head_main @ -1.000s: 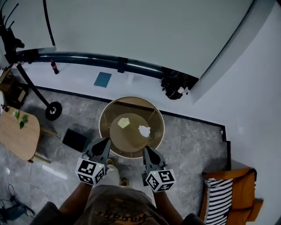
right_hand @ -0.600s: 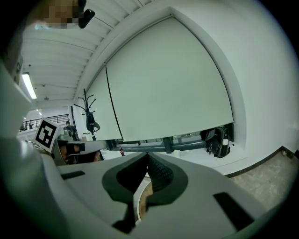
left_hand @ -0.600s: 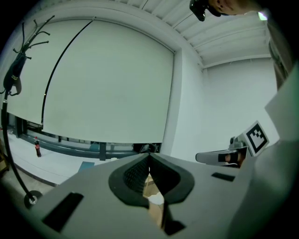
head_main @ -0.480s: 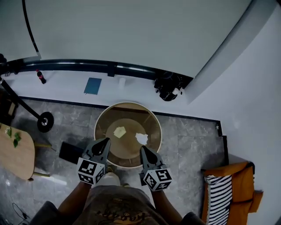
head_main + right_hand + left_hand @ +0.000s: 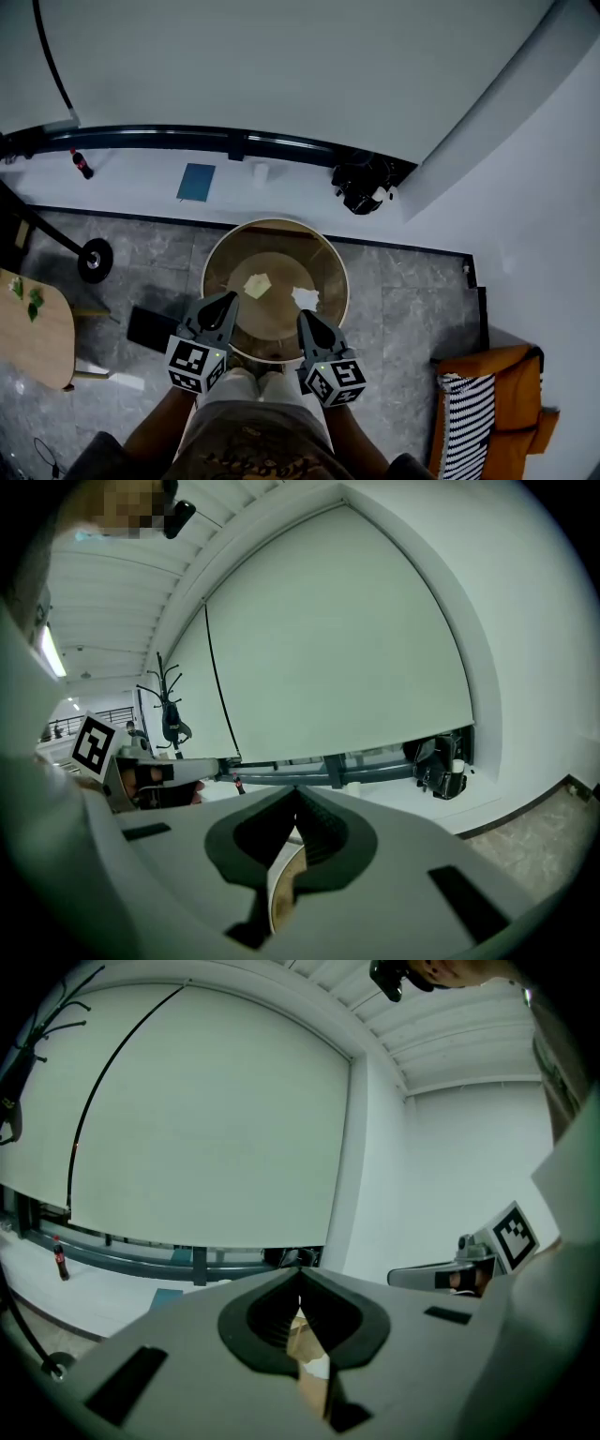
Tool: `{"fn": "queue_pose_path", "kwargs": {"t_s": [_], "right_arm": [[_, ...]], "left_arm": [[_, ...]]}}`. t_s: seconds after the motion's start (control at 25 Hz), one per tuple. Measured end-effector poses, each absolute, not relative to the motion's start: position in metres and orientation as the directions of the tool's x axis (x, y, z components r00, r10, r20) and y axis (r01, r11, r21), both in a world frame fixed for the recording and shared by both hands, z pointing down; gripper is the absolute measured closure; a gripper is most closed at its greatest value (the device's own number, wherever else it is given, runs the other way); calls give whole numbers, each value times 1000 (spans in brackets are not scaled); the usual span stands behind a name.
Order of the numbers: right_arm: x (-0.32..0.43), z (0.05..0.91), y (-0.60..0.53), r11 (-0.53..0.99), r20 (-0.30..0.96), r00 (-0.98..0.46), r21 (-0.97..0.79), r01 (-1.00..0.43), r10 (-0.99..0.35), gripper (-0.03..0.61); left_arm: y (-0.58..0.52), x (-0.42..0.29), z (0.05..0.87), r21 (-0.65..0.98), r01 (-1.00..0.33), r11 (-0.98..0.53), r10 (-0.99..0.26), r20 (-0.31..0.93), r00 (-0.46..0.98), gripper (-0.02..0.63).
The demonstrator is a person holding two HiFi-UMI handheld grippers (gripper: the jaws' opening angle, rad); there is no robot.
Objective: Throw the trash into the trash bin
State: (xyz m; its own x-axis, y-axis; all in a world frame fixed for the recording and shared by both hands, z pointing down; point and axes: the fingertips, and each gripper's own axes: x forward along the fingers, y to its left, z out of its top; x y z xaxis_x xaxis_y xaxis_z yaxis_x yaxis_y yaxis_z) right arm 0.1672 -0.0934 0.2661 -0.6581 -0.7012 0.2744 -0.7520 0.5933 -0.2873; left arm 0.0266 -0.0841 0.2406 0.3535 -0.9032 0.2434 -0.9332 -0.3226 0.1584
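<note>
While the left tool and the right tool are being held at the near rim of the bin, both are being pressed fully together, empty — a yellow scrap and a white scrap are lying inside.

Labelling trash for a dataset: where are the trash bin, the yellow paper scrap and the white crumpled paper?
trash bin (image 5: 281,246): head view, far inner wall.
yellow paper scrap (image 5: 257,285): head view, its middle.
white crumpled paper (image 5: 306,298): head view, its middle.

Grey stone floor, white wall, orange chair at right.
</note>
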Motion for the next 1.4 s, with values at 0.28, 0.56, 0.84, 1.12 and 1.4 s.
{"fn": "queue_pose_path", "kwargs": {"t_s": [0.28, 0.56, 0.84, 1.12, 1.4], "right_arm": [[164, 280, -109, 606, 277, -676, -301, -736, -683, 565], [163, 310, -124, 597, 307, -673, -312, -739, -672, 565], [163, 350, -148, 566, 324, -653, -328, -757, -685, 565], [154, 408, -168, 568, 347, -659, -335, -752, -667, 565], [144, 469, -194, 581, 359, -674, -342, -738, -645, 565]], "left_arm": [[-96, 27, 256, 171, -936, -308, -901, 263, 345, 597], [-107, 18, 295, 175, -941, -290, -889, 316, 333, 597], [-131, 15, 349, 187, -943, -275, -875, 357, 326, 597], [-155, 17, 411, 209, -945, -253, -868, 382, 317, 597], [-175, 24, 482, 229, -939, -257, -854, 401, 332, 597]]}}
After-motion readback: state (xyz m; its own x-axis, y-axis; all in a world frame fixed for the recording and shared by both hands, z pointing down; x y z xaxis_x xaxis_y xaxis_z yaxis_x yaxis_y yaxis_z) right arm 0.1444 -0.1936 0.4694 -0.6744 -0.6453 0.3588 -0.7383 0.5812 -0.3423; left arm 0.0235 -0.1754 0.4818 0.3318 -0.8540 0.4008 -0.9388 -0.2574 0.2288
